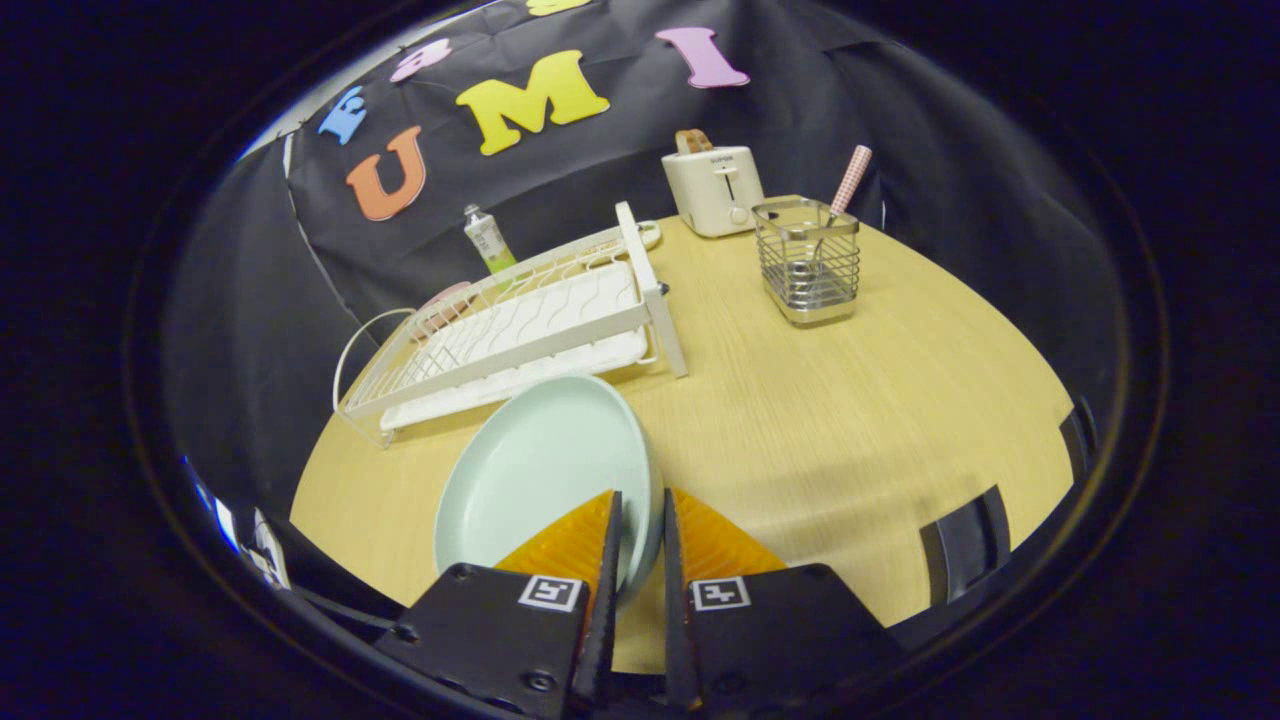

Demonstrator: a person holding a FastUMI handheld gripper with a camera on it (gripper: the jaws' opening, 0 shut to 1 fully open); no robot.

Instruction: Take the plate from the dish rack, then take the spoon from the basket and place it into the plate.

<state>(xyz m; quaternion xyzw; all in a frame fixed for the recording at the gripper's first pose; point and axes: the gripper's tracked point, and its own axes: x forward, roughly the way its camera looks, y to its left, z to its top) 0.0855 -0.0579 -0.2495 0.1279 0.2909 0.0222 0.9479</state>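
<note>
A pale mint plate (540, 470) is tilted just ahead of me, its rim caught between my two fingers. My gripper (640, 515) is shut on that rim, one finger inside the plate, the other outside. Beyond the plate stands the white wire dish rack (520, 330) with no dishes in it. Farther off to the right is a metal wire basket (807, 262) on the wooden table (850, 420). A spoon (848, 182) with a pink checked handle leans out of the basket; its bowl is down inside.
A white toaster (713, 188) with a slice of bread stands behind the basket by the cloth wall. A small tube (487, 240) stands behind the rack. Dark chair backs (965, 540) edge the table's near right side.
</note>
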